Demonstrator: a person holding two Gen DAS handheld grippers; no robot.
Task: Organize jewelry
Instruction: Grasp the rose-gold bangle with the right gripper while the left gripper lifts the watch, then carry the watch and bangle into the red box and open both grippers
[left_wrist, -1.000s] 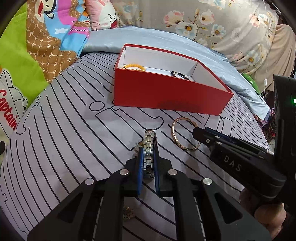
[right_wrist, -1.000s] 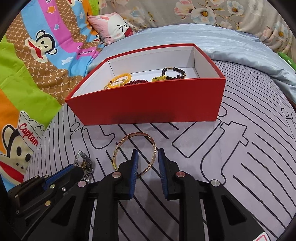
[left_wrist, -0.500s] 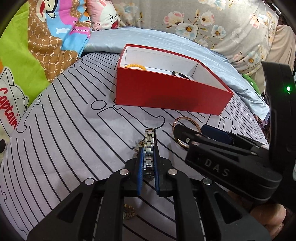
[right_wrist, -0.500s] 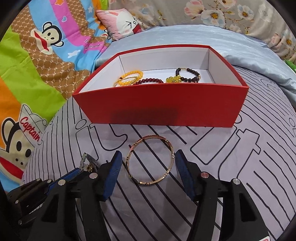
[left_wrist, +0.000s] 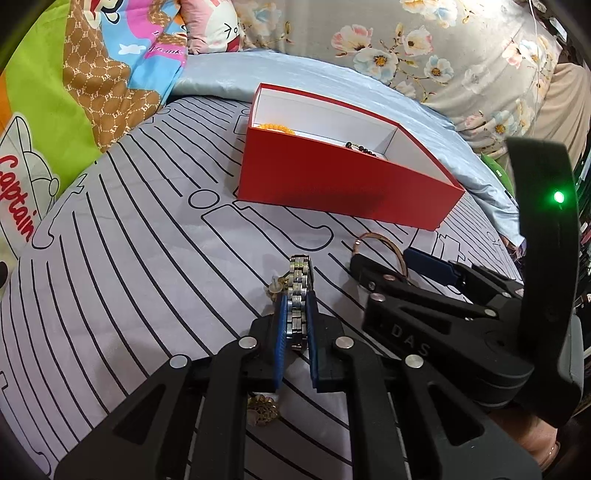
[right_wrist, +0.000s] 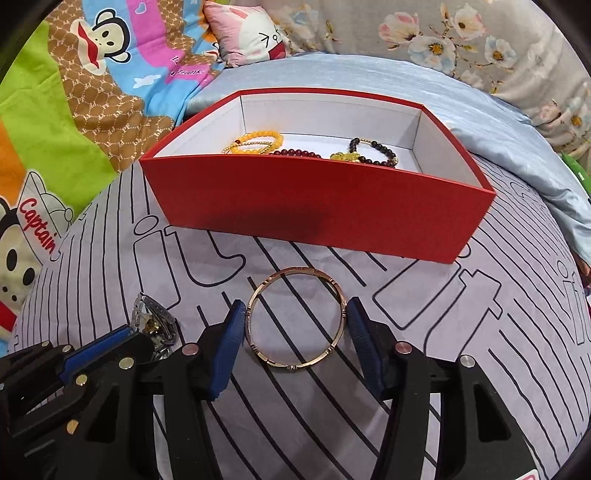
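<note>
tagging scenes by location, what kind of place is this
Most likely a bedroom, with the work done on a bed: a cartoon monkey quilt, a pink pillow and a striped bedsheet under the red box.

Red box (right_wrist: 314, 218), rose-gold bangle (right_wrist: 297, 319), grey black-lined sheet (right_wrist: 443, 369).

The steel link bracelet (left_wrist: 297, 295) looks like polished metal, glossy and segmented, and the bangle (right_wrist: 297, 318) near the red box (right_wrist: 314, 206) is smooth, shiny rose-gold metal. The box has a matt red paper-board outside and plain white matt walls; the beaded bracelets (right_wrist: 258, 143) in it look glossy. The striped sheet (right_wrist: 480, 332) is soft matt cloth, the far blue quilt (right_wrist: 369, 77) slightly satiny.
</note>
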